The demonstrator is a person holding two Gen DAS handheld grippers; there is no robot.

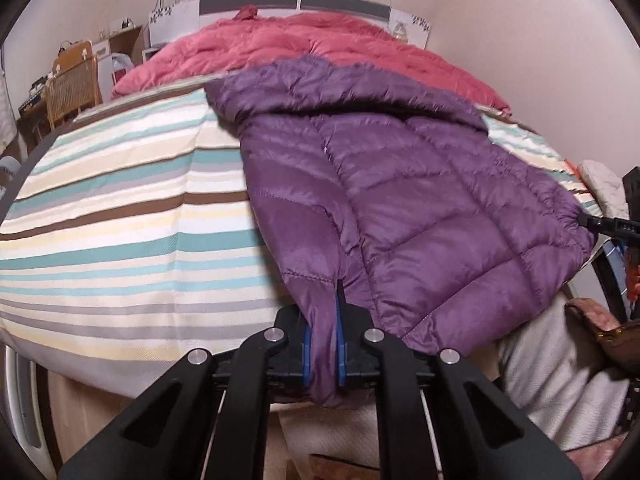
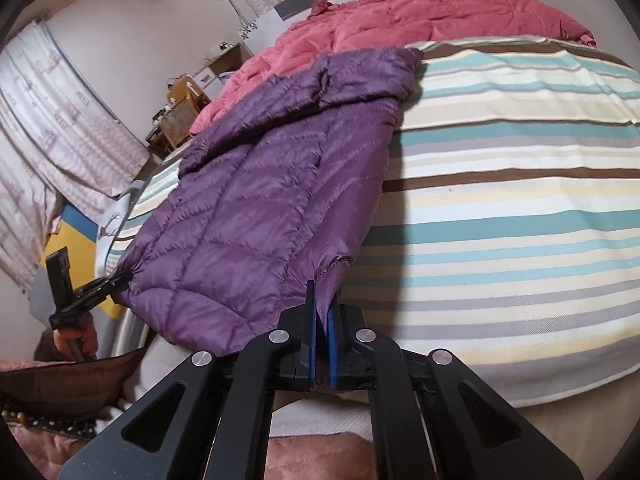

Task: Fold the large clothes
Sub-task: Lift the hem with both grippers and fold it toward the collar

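Our left gripper [image 1: 322,344] is pinching the hem of the purple quilted jacket [image 1: 400,184] between its blue pads, and the puffy, shiny coat is spreading ahead of it over the striped bedspread [image 1: 120,208]; our right gripper [image 1: 588,222] is clamping the far corner. From the right wrist, our right gripper [image 2: 322,344] is gripping another hem corner, the jacket [image 2: 260,200] lying ahead and leftward, hood toward the pink duvet [image 2: 440,12].

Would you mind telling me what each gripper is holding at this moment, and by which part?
Both hold the purple quilted jacket by its near hem: the left gripper pinches one corner, the right gripper the opposite corner.
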